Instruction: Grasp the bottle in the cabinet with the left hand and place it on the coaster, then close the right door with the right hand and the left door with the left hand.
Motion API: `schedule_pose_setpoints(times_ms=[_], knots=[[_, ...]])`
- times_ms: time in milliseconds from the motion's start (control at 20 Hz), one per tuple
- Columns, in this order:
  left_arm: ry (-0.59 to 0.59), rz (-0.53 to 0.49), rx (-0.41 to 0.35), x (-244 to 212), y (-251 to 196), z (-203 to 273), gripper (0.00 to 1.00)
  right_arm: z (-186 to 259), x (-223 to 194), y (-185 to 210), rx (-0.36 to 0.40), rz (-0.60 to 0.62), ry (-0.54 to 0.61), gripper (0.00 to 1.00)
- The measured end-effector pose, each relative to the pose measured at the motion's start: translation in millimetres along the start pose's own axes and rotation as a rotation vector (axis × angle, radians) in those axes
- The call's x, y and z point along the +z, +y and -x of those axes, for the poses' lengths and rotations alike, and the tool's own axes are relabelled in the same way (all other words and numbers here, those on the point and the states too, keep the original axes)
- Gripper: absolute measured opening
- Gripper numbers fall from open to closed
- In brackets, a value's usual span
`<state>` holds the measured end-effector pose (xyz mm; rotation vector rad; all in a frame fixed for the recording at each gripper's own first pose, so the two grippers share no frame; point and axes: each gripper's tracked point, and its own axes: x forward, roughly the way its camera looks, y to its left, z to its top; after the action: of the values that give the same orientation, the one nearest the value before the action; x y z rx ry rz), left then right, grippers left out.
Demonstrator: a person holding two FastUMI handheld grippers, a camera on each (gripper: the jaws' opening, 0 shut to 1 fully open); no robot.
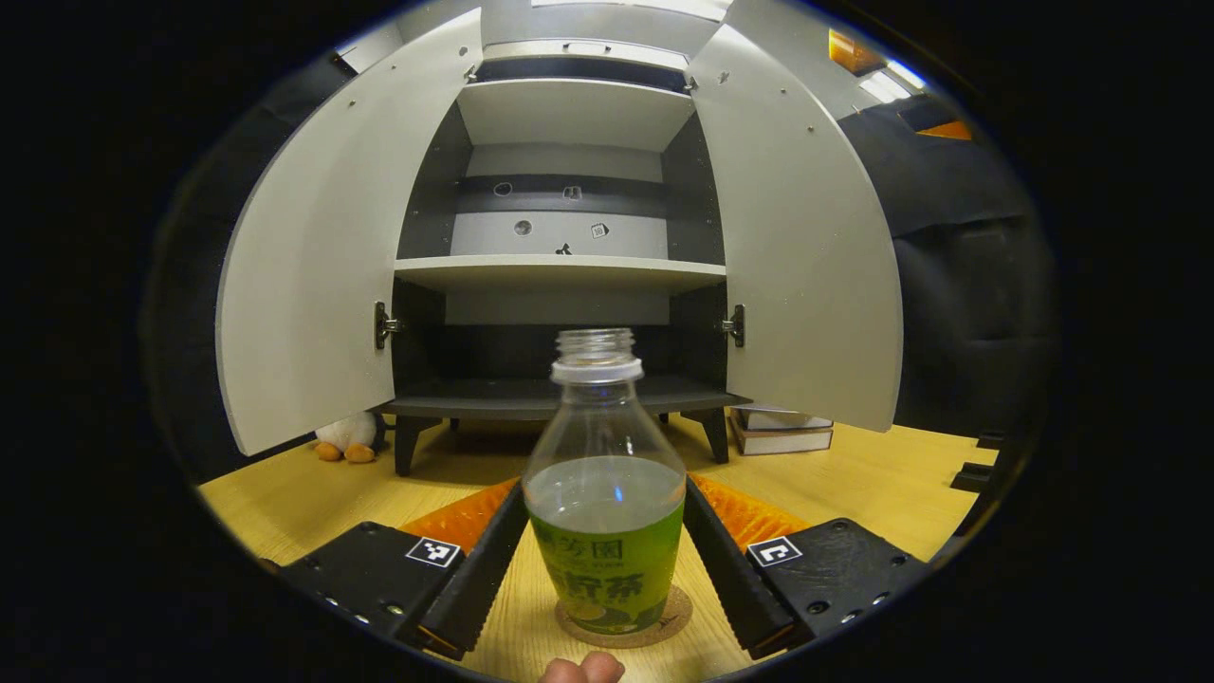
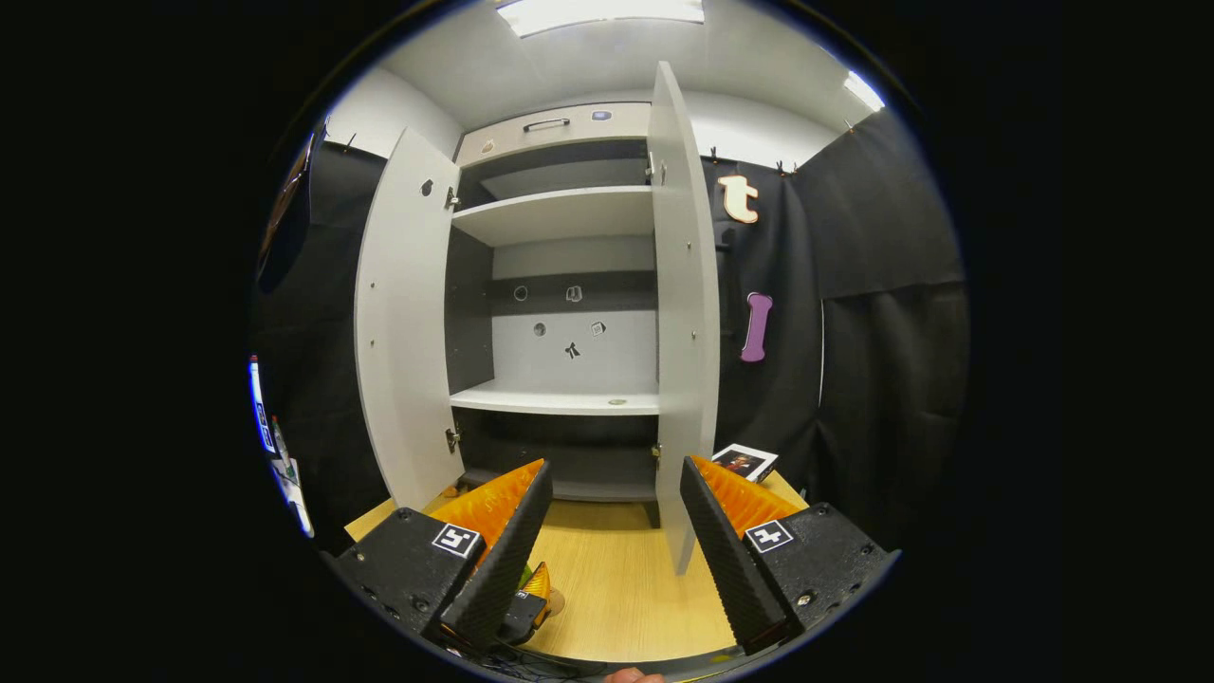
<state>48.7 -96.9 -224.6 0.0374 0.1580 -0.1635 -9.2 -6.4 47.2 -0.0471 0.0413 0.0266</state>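
- The bottle [image 1: 605,503] stands upright on the coaster [image 1: 626,628], between the left claw's [image 1: 605,579] fingers [image 1: 477,579]; whether they press it or sit just beside it, I cannot tell.
- Most of the coaster is hidden under the bottle.
- Ahead of it the cabinet [image 1: 569,275] has both doors swung wide.
- The right claw [image 2: 612,560] is released, holding nothing, above the wooden surface [image 2: 616,579]; the right door [image 2: 685,313] stands ahead of it.

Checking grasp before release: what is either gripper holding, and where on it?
The left gripper holds the bottle by its lower body, bottle standing on the coaster. The right gripper is open, holding nothing.
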Motion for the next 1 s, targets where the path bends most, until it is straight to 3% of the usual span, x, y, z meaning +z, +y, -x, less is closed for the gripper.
schedule_pose_setpoints(times_ms=[350, 600, 1000], knots=[[0.006, -0.020, -0.030, 0.8, -4.6, 2.1, 0.94, -11.6, -3.7, 8.8, 0.015, -0.001, 0.017, 0.84], [-0.007, -0.013, -0.010, 8.1, -0.1, 3.7, 0.94, -11.7, -6.0, 13.1, 0.018, 0.022, 0.027, 0.84], [-0.103, 0.040, -0.009, 69.4, 10.6, 25.0, 0.97, -13.1, -3.5, 13.4, 0.031, -0.003, 0.001, 0.84]])
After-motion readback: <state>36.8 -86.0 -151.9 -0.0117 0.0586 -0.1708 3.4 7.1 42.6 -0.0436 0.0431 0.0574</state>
